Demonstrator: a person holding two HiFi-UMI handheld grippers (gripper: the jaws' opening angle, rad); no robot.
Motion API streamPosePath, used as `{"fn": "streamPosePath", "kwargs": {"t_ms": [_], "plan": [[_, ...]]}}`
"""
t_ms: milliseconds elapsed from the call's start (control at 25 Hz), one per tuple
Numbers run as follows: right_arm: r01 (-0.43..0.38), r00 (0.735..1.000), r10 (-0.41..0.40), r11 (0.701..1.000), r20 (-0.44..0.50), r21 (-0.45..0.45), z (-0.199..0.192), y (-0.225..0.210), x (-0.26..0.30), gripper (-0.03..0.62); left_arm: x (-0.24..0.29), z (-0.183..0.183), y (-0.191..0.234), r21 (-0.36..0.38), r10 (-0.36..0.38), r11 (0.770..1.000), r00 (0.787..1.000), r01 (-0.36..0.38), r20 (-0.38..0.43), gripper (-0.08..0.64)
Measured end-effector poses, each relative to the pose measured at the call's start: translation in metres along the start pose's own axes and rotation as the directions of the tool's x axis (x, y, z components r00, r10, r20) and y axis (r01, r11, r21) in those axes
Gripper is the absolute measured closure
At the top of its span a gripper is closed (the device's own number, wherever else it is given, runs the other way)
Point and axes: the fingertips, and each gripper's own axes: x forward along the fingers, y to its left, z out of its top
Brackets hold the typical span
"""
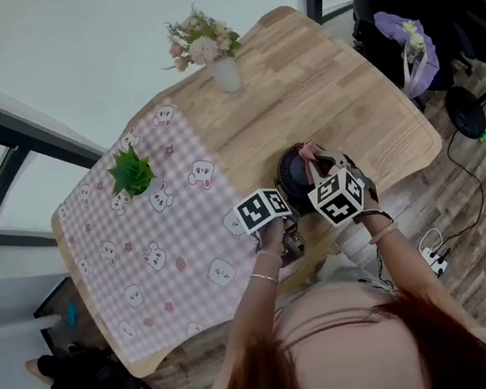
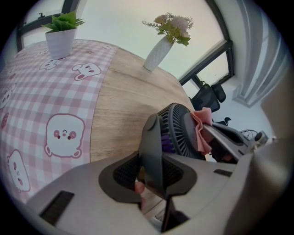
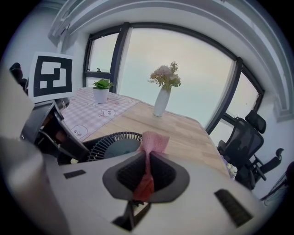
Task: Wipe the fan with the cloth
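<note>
In its own view, the left gripper [image 2: 154, 170] squeezes the fan's [image 2: 178, 131] dark back piece. The right gripper [image 3: 146, 178] view shows its jaws pinching the pink cloth [image 3: 154, 142] at the fan's front. The head view shows the fan near the table's [image 1: 316, 83] edge.

The person wears a pale pink top [image 1: 328, 309] and thin bracelets [image 1: 264, 277]. The left gripper [image 2: 154, 174] and right gripper [image 3: 146, 176] are pale grey, with black-and-white marker cubes [image 1: 261, 209].

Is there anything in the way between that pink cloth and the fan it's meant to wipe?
Nothing visible: the right gripper holds the cloth right against the fan, and the left gripper clamps the fan's stand.
</note>
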Motion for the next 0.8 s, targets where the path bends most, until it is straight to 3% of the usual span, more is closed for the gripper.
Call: {"fn": "streamPosePath", "kwargs": {"t_ms": [320, 800], "plan": [[0.0, 1.0, 0.001, 0.999, -0.007, 0.038, -0.008, 0.001, -0.011, 0.569, -0.002, 0.0, -0.001, 0.003, 0.008, 1.0, 1.0, -0.008, 0.005, 0.456], [-0.084, 0.996, 0.085, 0.994, 0.001, 0.068, -0.023, 0.02, -0.029, 0.568, 0.005, -0.005, 0.003, 0.092, 0.082, 0.992, 0.996, -0.083, 0.025, 0.456]]}}
